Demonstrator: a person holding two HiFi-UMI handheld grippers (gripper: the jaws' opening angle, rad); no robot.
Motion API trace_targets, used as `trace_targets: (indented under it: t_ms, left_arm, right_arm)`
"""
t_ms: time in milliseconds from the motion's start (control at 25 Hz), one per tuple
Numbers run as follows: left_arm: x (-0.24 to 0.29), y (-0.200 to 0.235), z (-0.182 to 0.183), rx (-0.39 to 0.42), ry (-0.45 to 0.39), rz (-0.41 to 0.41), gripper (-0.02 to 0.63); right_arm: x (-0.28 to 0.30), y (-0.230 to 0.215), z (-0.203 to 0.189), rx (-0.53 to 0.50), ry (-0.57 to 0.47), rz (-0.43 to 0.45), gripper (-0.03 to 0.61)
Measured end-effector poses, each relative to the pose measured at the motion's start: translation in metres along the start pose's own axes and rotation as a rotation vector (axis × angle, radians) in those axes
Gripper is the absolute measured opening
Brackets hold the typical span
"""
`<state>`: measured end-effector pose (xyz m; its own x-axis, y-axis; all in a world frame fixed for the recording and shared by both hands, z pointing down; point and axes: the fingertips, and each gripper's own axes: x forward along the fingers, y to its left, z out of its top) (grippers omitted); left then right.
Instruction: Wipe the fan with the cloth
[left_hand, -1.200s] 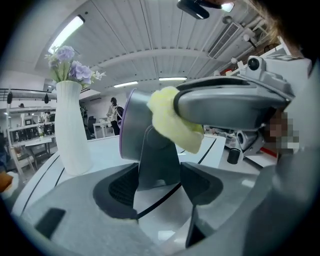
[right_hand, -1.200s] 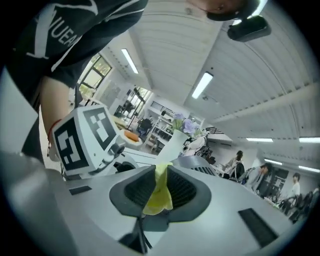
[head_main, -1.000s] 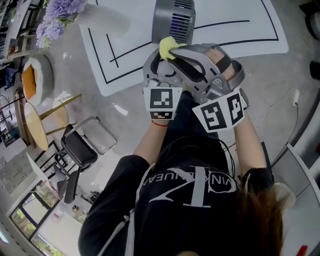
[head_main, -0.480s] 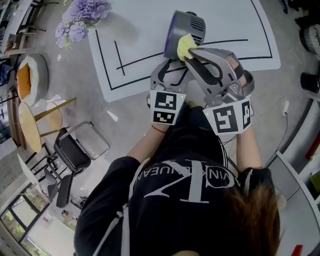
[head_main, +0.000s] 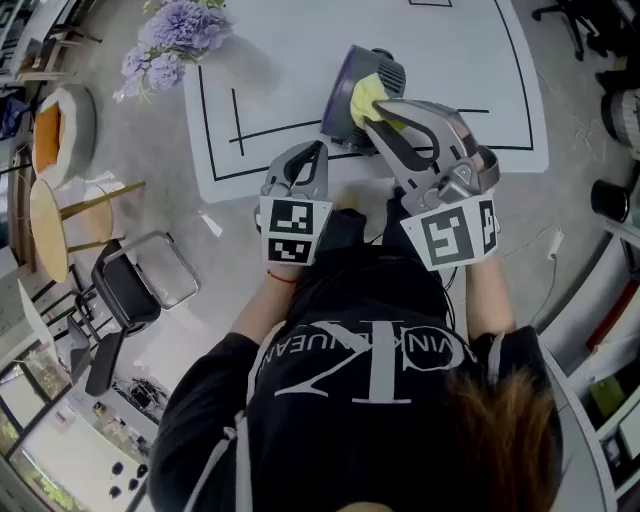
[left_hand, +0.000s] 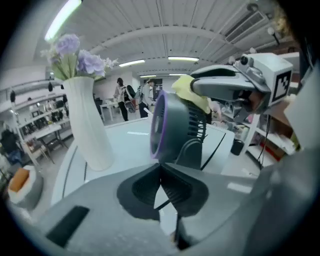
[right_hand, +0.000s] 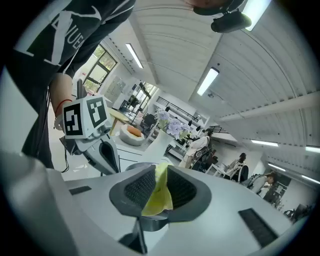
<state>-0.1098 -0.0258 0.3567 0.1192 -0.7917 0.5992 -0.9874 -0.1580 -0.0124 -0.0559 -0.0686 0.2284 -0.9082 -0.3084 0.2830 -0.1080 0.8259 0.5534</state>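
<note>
Head view: my right tongs (head_main: 377, 108) are clamped on the crumpled yellow cloth (head_main: 362, 92), laid against the top of the round dark-grey, purple-rimmed fan (head_main: 338, 95) on the white worktop (head_main: 450, 60). My left tongs (head_main: 316, 152), jaws just closed together on nothing, sit nearer me with the fan straight ahead.

The fan (head_main: 340, 95) stands on the table (head_main: 460, 60), near its front edge. The vase of flowers (head_main: 172, 32) stands on the same table, well to the fan's left. The cloth (head_main: 366, 97) lies against the fan's top, between the jaws of the right gripper (head_main: 374, 110). The left gripper (head_main: 310, 152) sits before the fan, apart from it. A chair (head_main: 135, 285) stands on the floor, left of the table.
</note>
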Motion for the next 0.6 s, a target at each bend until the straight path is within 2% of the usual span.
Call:
trace_targets:
  t_ms: [120,400,600]
  left_arm:
    - [-0.001,0.019,0.004,0.042,0.025,0.128,0.011]
    - [0.002,0.047,0.002,-0.062,0.068,0.303,0.011]
    - [0.004,0.055,0.004,-0.124,0.067,0.389,0.011]
  right_arm:
    - [0.004,-0.011,-0.003,-0.026,-0.004,0.046,0.074]
    - [0.015,-0.037,-0.016,-0.007,-0.051,0.132,0.074]
    - [0.021,-0.045,-0.024,0.049,-0.096,0.201,0.074]
